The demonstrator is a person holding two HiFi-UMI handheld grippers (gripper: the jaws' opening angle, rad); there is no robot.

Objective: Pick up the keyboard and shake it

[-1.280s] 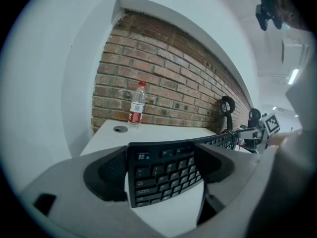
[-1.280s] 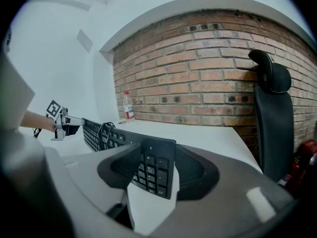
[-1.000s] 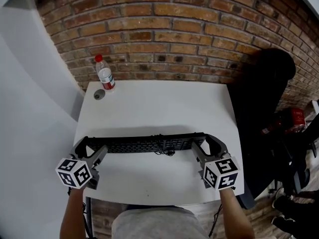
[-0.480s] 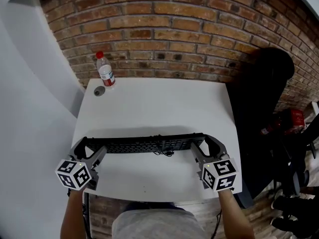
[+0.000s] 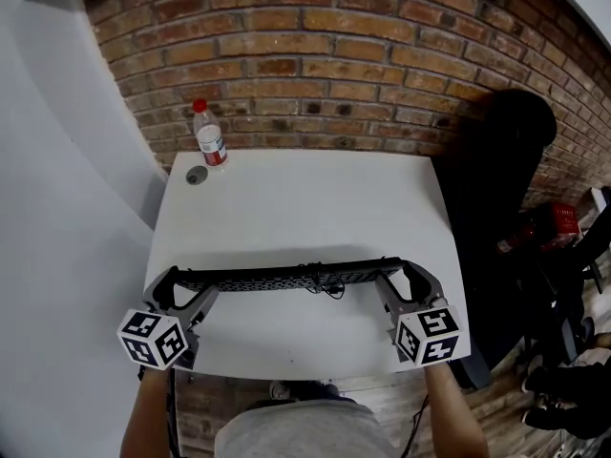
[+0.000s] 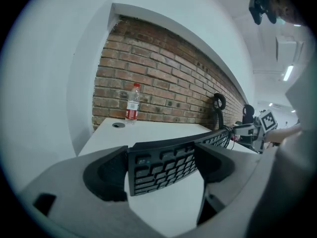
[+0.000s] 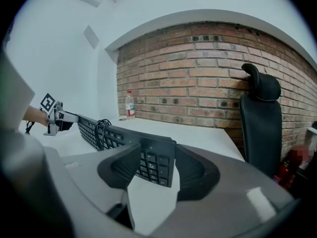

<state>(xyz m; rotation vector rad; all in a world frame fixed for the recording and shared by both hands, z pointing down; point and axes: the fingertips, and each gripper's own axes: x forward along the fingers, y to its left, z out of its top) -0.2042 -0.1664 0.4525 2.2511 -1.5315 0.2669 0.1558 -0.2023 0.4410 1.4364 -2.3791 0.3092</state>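
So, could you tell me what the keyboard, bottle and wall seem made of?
The keyboard looks like matte black plastic, given moulded keys. The bottle seems clear glossy plastic: see-through body, red cap. The wall is rough red brick with mortar joints.

The left gripper [image 6: 161, 165] and right gripper [image 7: 158, 170] share one build: a pale grey plastic body that forks into two jaws. Each jaw's inner face carries black, scooped pads [image 6: 106, 175] with a fine ribbed texture. Behind the jaws sits a white cube [image 5: 153, 339] printed with black square markers. The person wears a grey garment [image 5: 301, 432].
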